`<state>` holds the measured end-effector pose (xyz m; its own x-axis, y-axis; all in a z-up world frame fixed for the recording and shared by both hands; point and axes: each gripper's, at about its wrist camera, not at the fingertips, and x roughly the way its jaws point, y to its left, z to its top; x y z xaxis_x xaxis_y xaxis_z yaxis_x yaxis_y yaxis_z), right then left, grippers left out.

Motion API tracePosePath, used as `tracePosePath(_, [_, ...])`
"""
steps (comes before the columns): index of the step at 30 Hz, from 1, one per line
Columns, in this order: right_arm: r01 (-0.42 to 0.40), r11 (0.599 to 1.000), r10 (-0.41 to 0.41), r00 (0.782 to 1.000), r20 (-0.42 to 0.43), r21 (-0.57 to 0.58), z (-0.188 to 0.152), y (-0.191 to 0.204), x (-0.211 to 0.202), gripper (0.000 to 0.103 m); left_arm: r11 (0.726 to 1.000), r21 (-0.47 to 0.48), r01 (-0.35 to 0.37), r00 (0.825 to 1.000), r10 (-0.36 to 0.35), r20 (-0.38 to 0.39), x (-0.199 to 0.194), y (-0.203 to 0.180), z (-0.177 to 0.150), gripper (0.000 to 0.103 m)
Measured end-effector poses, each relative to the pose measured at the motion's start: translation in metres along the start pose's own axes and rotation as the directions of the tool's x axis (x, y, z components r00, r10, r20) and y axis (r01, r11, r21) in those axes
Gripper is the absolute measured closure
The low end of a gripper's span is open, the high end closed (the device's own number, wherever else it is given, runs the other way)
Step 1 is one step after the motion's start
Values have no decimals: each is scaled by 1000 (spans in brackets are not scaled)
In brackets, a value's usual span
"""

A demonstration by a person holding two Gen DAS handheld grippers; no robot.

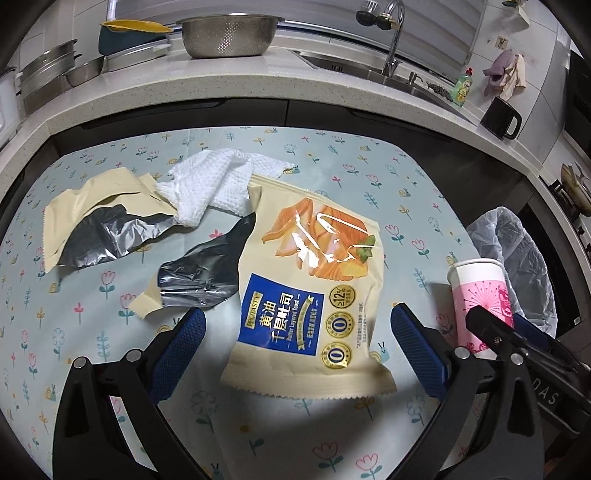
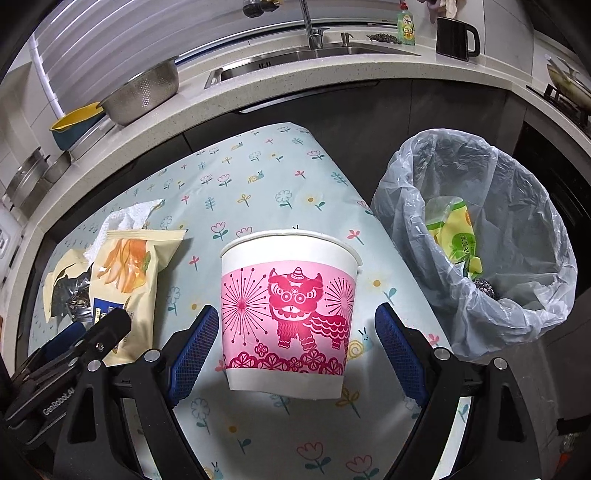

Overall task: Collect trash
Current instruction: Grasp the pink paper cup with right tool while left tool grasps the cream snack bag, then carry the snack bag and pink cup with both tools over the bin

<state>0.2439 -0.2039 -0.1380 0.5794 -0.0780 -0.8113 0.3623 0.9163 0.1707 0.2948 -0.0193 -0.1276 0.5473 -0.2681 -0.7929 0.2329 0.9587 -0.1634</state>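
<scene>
A cream toast bag lies on the flowered table cloth. My left gripper is open with its blue pads either side of the bag's lower end. A torn cream-and-foil wrapper and a white paper towel lie behind it. A pink-and-white paper cup stands upright on the table. My right gripper is open around the cup, pads apart from its sides. The cup also shows in the left wrist view. A bin lined with a clear bag stands right of the table, holding a green packet.
A stone counter runs behind the table with a steel colander, pans, a sink, a dish soap bottle and a black mug. The bin stands off the table's right edge.
</scene>
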Motion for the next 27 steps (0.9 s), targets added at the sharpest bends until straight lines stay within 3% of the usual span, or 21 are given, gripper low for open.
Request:
tracePosePath(6, [-8, 1000, 8, 1000, -14, -2, -3, 0, 8, 21, 1000, -28, 3, 999, -4, -46, 20, 4, -1, 7])
tracePosePath(8, [-13, 1000, 13, 1000, -14, -9, -5, 1, 9, 27, 1000, -21, -7, 999, 7, -40, 21, 3, -3, 7])
tracePosePath(10, [-14, 1000, 14, 1000, -19, -19, -5, 1, 9, 45, 1000, -13, -2, 999, 2, -35, 20, 3, -4, 9])
tracePosePath(11, [-19, 1000, 18, 1000, -22, -19, -6, 1, 9, 50, 1000, -16, 3, 999, -4, -35, 19, 3, -4, 16])
tracePosePath(14, [-32, 999, 32, 999, -9, -8, -7, 0, 4, 50, 1000, -15, 26, 999, -27, -41, 15, 4, -3, 38])
tracePosePath(16, [-37, 999, 37, 999, 4, -10, -7, -1, -1, 50, 998, -26, 56, 997, -57, -55, 12, 4, -2, 42])
tracePosePath(27, [-59, 998, 60, 995, 76, -17, -5, -5, -46, 51, 998, 21, 62, 998, -62, 4, -30, -16, 2, 71])
